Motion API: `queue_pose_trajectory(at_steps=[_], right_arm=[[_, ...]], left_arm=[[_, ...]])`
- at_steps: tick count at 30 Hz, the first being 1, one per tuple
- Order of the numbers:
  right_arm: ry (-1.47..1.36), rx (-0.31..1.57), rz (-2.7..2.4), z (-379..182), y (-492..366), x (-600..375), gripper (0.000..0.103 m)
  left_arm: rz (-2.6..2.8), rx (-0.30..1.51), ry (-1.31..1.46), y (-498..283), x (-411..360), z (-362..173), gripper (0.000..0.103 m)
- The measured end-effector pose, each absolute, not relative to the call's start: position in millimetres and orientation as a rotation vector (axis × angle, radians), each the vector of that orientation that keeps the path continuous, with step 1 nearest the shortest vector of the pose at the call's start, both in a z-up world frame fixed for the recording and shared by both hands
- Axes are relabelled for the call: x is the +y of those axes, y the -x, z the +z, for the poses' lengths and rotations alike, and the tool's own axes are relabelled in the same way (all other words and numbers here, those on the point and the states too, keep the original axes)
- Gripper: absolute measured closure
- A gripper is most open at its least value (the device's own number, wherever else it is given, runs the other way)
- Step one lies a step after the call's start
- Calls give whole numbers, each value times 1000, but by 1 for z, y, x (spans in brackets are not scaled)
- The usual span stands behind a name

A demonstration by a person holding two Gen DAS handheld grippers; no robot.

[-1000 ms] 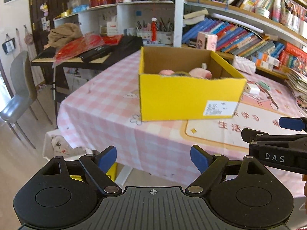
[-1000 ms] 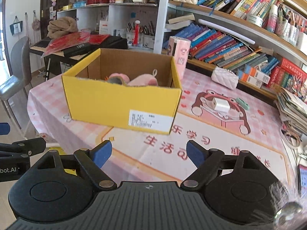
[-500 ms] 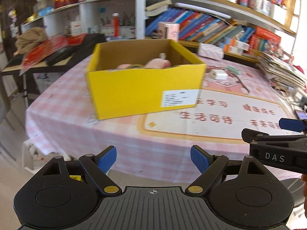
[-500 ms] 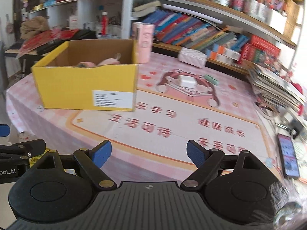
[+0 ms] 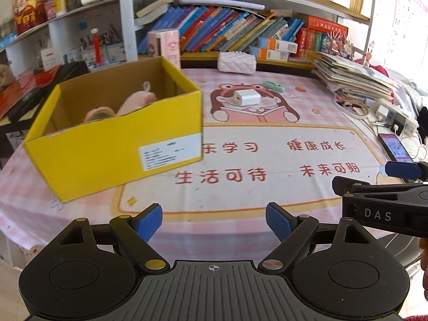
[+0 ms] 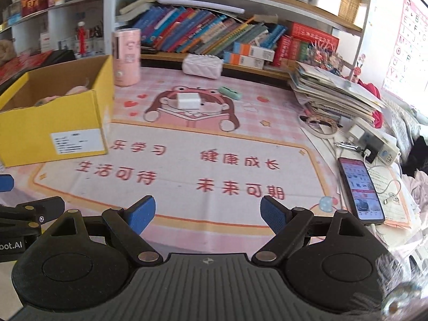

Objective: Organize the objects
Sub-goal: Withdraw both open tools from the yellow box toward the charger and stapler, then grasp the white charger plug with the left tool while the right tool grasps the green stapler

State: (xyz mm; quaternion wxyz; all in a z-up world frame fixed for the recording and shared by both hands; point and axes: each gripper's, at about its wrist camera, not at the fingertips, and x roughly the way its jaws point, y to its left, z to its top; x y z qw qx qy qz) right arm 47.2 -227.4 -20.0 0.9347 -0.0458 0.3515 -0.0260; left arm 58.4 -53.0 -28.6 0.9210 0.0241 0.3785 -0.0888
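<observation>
On the desk [image 5: 80, 208], a yellow box [image 5: 115, 144] holding pink items sat at left; a white charger [image 6: 188, 100] lay mid-desk, a phone [image 6: 359, 190] at right. Left hand-held gripper [image 5: 214, 220] and right hand-held gripper [image 6: 207, 212] both gaped empty.

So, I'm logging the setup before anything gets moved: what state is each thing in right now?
Yellow box: open-topped, pink items inside.
Phone: flat on the table, screen lit.
White charger: loose on the mat.
Left claw: open, empty.
Right claw: open, empty.
</observation>
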Motion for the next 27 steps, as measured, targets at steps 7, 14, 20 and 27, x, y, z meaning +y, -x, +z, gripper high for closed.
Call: queue_pose_trajectory(at_steps=[7,14,20,27], right_arm=[[92,744,-35,-25,-79,-254,18],[98,755,21,-27,-122,-279,18],[94,753,59,-29,-157,-302,19],[68,747,84,-30,-201,-331,21]], left_arm=[[-161,797,-50,-87,-80,-31,16],[-133,801,-55,-122,-111,-31,16],[-101,810,-53,-154,-136,-32,16],[-70,813,-65,-189,-162,-34,16]])
